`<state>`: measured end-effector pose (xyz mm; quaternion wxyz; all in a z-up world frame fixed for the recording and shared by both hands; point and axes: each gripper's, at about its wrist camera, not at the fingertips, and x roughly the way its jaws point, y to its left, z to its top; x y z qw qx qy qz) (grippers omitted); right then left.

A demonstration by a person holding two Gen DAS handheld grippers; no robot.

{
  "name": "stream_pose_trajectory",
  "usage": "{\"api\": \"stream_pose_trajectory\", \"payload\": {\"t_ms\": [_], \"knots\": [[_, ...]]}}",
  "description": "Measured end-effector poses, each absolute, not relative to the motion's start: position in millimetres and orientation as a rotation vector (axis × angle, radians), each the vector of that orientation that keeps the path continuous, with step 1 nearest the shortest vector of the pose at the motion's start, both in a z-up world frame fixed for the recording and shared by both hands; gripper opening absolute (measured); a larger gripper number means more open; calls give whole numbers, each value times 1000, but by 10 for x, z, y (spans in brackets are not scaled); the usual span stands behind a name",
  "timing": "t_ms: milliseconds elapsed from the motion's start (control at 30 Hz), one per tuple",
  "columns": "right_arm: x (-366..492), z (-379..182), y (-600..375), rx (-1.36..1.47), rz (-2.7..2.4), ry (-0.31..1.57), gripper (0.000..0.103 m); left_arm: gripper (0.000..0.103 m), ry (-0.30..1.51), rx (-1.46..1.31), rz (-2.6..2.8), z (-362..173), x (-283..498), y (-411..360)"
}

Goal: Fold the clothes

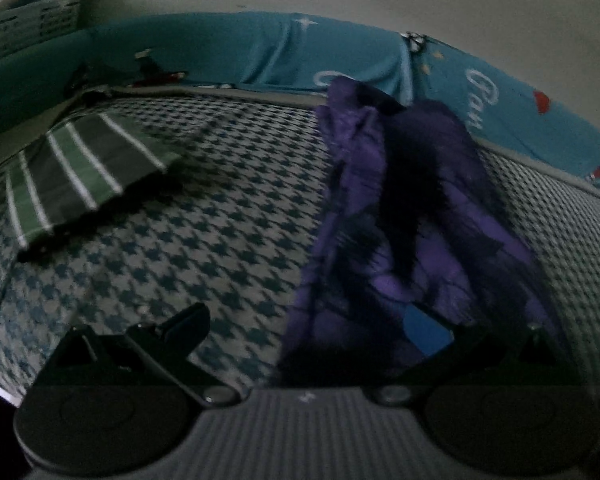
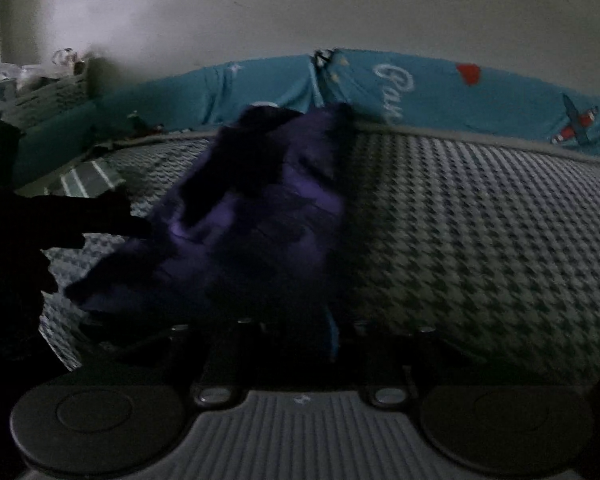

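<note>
Against pale wall (image 2: 300, 8), houndstooth bed (image 1: 228, 216), teal blanket (image 1: 220, 52), wicker basket (image 1: 28, 24)

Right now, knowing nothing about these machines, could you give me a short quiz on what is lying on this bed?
1. Which lies folded flat: the purple garment or the green striped garment?
2. True or false: the two garments touch each other.
3. The bed cover shows: A) plain white, B) a small houndstooth check, C) large flowers.

Key: 1. the green striped garment; the purple one is bunched up. 2. False; bare cover shows between them. 3. B.
</note>
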<state>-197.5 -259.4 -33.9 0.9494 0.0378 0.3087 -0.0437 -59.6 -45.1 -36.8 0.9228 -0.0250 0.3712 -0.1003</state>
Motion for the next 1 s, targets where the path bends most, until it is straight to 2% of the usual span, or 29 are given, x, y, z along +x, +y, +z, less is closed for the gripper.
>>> {"api": "stream_pose_trajectory", "payload": {"t_ms": [300,533,767,867,933,967,1000], "knots": [[-1865,-407,-2848,217,-160,612,25,103,795,-3,-269,-454,-634,-675],[-1790,-611,-2897,359,-63,760,26,103,829,22,-297,-521,-644,-758],[-1794,-655,-2946,433,-78,746,35,103,851,4,-301,-555,-633,-741],[-1770,-663,-2924,443,-86,735,36,103,853,6,-302,-565,-632,-742],[-1759,-664,-2889,419,-91,725,29,103,851,9,-301,-566,-635,-745],[-1755,-659,-2881,408,-92,719,17,103,849,8,-301,-562,-636,-741],[-1757,-652,-2883,402,-91,715,13,103,847,6,-300,-558,-637,-738]]}}
